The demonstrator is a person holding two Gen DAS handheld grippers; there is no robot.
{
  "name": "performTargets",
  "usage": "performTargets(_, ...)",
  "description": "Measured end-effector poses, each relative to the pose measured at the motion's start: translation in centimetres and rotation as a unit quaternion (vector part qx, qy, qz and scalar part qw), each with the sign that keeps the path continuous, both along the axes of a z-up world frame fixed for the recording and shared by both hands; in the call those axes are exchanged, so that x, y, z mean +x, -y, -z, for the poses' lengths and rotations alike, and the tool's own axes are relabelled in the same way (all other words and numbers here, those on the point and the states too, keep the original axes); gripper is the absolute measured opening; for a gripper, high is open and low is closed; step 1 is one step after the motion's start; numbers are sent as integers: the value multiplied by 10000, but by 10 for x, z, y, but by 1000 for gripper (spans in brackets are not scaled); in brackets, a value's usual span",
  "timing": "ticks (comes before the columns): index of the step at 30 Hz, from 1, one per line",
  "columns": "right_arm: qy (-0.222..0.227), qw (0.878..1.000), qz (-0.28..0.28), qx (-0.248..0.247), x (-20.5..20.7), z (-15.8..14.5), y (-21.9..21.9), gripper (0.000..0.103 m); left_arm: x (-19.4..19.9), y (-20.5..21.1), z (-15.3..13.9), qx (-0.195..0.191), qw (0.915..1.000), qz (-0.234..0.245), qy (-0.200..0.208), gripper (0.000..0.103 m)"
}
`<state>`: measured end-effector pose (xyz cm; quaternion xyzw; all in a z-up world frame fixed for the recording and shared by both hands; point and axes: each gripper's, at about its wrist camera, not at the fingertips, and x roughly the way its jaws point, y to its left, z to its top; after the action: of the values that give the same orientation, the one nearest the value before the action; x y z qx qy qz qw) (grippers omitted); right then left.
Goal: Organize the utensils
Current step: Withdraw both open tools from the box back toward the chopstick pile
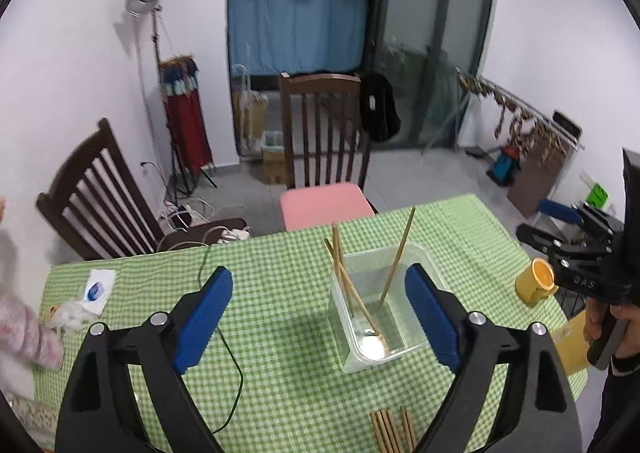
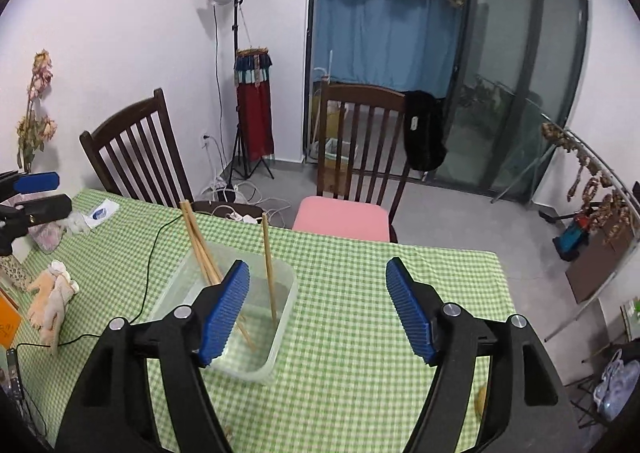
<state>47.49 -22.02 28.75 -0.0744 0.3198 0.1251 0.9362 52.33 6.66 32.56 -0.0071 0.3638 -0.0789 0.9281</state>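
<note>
A clear plastic container [image 1: 416,347] stands on the green checked tablecloth [image 1: 280,373]. Three wooden chopsticks [image 1: 396,265] lean inside it. A bundle of more chopsticks [image 1: 390,431] lies at the near table edge. My left gripper [image 1: 320,317] is open and empty, above the table just left of the container. My right gripper [image 2: 318,313] is open and empty, above the table right of the container [image 2: 280,333], with the chopsticks [image 2: 269,265] beside its left finger. The right gripper also shows at the right edge of the left wrist view [image 1: 576,253].
A yellow cup [image 1: 536,287] lies on its side near the table's right edge. A black cable [image 1: 232,353] runs across the cloth. A tissue packet [image 1: 96,289] and a small toy [image 2: 50,303] lie at the left. Two wooden chairs [image 1: 320,149] stand behind the table.
</note>
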Motion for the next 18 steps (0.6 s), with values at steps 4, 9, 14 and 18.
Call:
performTargets(4, 198, 9998, 2, 22, -33, -15, 1, 74, -35, -4, -18, 30, 9996, -153, 227, 91)
performTargets(9, 385, 9992, -48, 15, -68, -24, 4, 77, -77, -2, -34, 77, 9990, -89, 443, 95)
performTargets(14, 655, 9977, 48, 167, -100, -28, 8, 85, -122, 1, -45, 127, 9971, -25, 756, 95)
performTargets(18, 769, 9967, 53, 257, -124, -21, 8, 85, -157, -8, -43, -97, 9944, -194, 1034, 95)
